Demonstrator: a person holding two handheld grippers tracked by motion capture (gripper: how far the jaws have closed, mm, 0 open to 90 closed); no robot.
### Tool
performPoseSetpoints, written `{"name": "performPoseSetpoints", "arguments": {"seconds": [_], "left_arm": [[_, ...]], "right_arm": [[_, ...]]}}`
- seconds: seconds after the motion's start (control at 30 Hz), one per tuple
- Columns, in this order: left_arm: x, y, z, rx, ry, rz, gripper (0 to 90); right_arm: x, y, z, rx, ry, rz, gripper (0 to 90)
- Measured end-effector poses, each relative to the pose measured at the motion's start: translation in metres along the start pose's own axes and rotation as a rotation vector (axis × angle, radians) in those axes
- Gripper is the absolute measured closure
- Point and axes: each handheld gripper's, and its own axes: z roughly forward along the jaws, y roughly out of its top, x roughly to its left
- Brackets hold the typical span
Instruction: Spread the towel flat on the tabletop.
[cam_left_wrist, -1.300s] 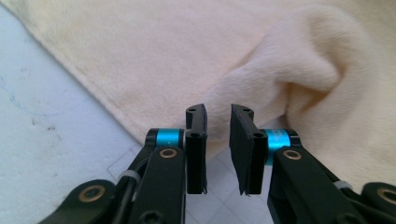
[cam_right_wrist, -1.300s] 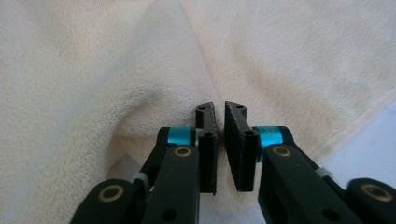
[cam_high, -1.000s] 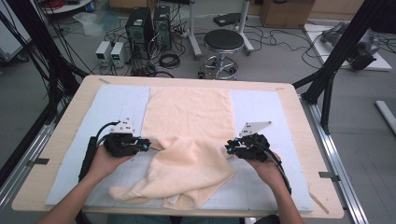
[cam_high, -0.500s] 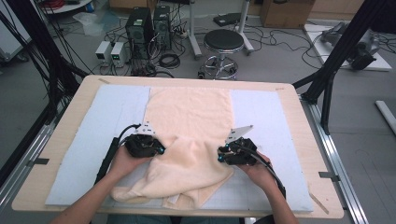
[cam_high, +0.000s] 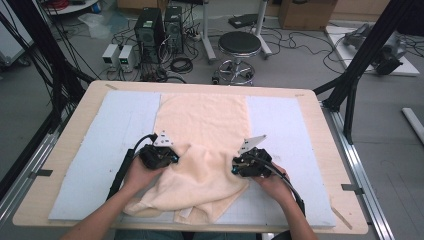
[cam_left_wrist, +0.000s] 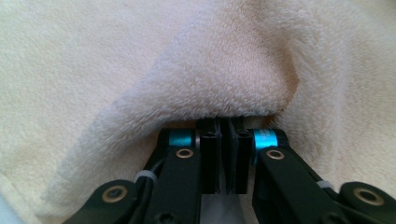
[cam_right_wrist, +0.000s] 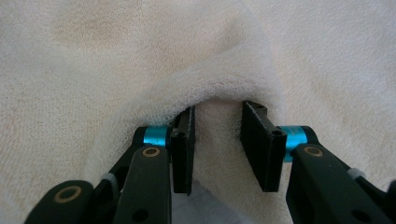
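Where forearms enter at near table (cam_high: 320, 105) edge, rumpled near end of cream towel (cam_high: 205, 125) lies bunched between both hands. Left hand-held gripper (cam_left_wrist: 223, 128): jaws pressed together, pinching towel fold. Right hand-held gripper (cam_right_wrist: 217, 119): jaws spread, towel edge draped over them, not clamped. Farther on, towel lies flat along pale blue mat (cam_high: 115, 125) toward far edge. Beyond table: stool (cam_high: 239, 45), computer towers (cam_high: 159, 25) on floor.

Both forearms come in from the bottom edge and spread apart a little. The left gripper (cam_high: 172, 152) points forward, with its jaws pressed nearly together. The right gripper (cam_high: 239, 163) points toward the left one, with its jaws parted.
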Motion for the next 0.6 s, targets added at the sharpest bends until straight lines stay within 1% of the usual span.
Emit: {"name": "performPoseSetpoints", "arguments": {"seconds": [0.07, 0.1, 0.13, 0.17, 0.2, 0.23, 0.33, 0.37, 0.4, 0.43, 0.6], "left_arm": [[0.001, -0.001, -0.008, -0.011, -0.016, -0.006, 86.3], [0.002, -0.003, -0.014, -0.022, -0.025, -0.002, 86.5], [0.002, -0.004, -0.021, -0.034, -0.028, -0.009, 86.7], [0.002, -0.005, -0.025, -0.038, -0.022, -0.004, 87.1], [0.005, -0.007, -0.031, -0.042, -0.032, -0.005, 87.1], [0.008, -0.010, -0.037, -0.051, -0.032, -0.018, 87.1], [0.018, -0.020, -0.054, -0.066, -0.009, -0.045, 87.1], [0.021, -0.023, -0.058, -0.072, -0.010, -0.063, 87.2], [0.023, -0.026, -0.063, -0.078, -0.010, -0.069, 87.2], [0.026, -0.029, -0.067, -0.074, -0.010, -0.064, 87.2], [0.032, -0.038, -0.081, -0.080, -0.011, -0.066, 87.1]], "right_arm": [[0.000, 0.000, 0.000, -0.001, -0.004, -0.005, 65.0], [0.000, 0.000, 0.000, 0.000, -0.006, -0.008, 64.9], [0.000, 0.000, 0.000, 0.000, -0.003, -0.003, 64.9], [0.000, 0.000, 0.000, 0.001, -0.004, -0.007, 64.9], [0.000, 0.000, 0.000, 0.000, -0.005, -0.009, 64.9], [-0.001, 0.000, -0.001, 0.000, -0.002, -0.009, 64.9], [-0.001, 0.000, -0.001, 0.001, -0.003, -0.010, 64.6], [0.000, 0.000, -0.001, 0.002, -0.003, -0.009, 64.6], [0.000, 0.000, -0.001, 0.002, -0.005, -0.011, 64.6], [0.000, 0.000, -0.001, 0.004, -0.005, -0.011, 64.5], [0.000, 0.000, -0.002, 0.004, -0.003, -0.008, 63.4]]}}
